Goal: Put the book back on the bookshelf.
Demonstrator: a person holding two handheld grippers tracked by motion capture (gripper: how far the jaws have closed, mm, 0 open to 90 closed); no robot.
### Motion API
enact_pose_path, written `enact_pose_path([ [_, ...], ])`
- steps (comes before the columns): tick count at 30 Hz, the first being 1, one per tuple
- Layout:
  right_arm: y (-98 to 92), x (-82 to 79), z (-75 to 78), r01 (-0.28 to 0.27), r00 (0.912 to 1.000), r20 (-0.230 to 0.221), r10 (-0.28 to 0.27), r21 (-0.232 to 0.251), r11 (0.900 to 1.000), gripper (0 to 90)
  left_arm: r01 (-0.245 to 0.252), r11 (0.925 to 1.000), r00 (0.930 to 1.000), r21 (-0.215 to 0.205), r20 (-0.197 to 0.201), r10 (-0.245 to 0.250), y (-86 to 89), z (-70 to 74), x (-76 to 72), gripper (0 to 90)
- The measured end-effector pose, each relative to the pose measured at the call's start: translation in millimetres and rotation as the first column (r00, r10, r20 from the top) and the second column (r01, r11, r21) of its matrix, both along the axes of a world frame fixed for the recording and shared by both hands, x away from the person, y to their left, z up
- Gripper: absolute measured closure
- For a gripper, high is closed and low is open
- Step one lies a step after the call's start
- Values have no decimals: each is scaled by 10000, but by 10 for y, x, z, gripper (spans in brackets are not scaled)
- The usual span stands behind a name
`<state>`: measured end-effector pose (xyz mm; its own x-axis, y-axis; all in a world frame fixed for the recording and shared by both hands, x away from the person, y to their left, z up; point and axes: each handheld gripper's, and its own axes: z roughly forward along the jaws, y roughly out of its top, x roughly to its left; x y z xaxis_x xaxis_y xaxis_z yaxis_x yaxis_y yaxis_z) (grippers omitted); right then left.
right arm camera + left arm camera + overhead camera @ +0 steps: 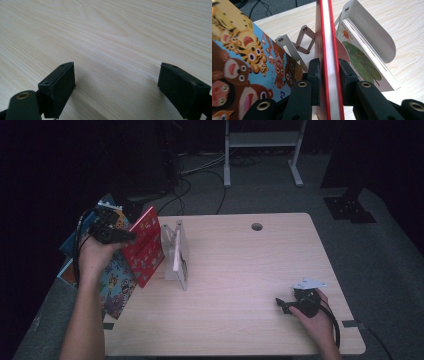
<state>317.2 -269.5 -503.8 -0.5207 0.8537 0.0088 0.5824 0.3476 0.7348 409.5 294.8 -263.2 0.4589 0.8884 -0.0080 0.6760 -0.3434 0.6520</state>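
Between your left gripper's [329,72] pads, one red book [329,50] is standing upright, clamped. One animal-print book [239,57] is leaning left of it; one sun-cover book [362,57] is sitting right, inside one metal rack [372,32]. Your right gripper [116,85] is resting wide, empty, on the table [112,30].

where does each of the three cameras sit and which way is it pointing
High view: above the person's side, looking forward and down on the table; both forearms show.
Left gripper view: on the left gripper, along jaws gripping the red book.
Right gripper view: on the right gripper, over bare tabletop.
Shared: red book, book rack.
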Motion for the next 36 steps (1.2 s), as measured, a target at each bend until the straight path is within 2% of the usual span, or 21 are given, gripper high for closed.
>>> enact_pose_path([
  [4,0,0,0,-4,10000,3,4,11,10000,135,65,10000,9999,27,126,-66,19,132,-60,744],
  [5,0,0,0,-1,10000,-1,1,15,10000,135,158,9999,9998,-23,131,-158,26,197,-87,768],
  [9,0,0,0,-3,10000,2,3,14,10000,135,264,9997,9995,-16,181,-264,26,291,-133,795],
  [11,0,0,0,-4,10000,-1,4,12,10000,135,372,9992,9991,-121,216,-369,29,357,-170,899],
  [13,0,0,0,0,10000,0,0,14,10000,135,462,9988,9986,-142,282,-458,10,383,-189,899],
  [18,0,0,0,2,10000,1,-2,15,10000,135,799,9967,9965,-153,273,-794,-53,403,-234,899],
  [24,0,0,0,2,10000,-4,-2,16,10000,135,1338,9909,9907,-150,255,-1334,-199,392,-320,900],
  [29,0,0,0,2,10000,-4,-2,14,10000,135,1789,9838,9836,-120,246,-1786,-316,366,-387,899],
  [36,0,0,0,-1,10000,-3,1,12,10000,135,2362,9717,9717,-83,-15,-2362,-478,224,-456,899],
])
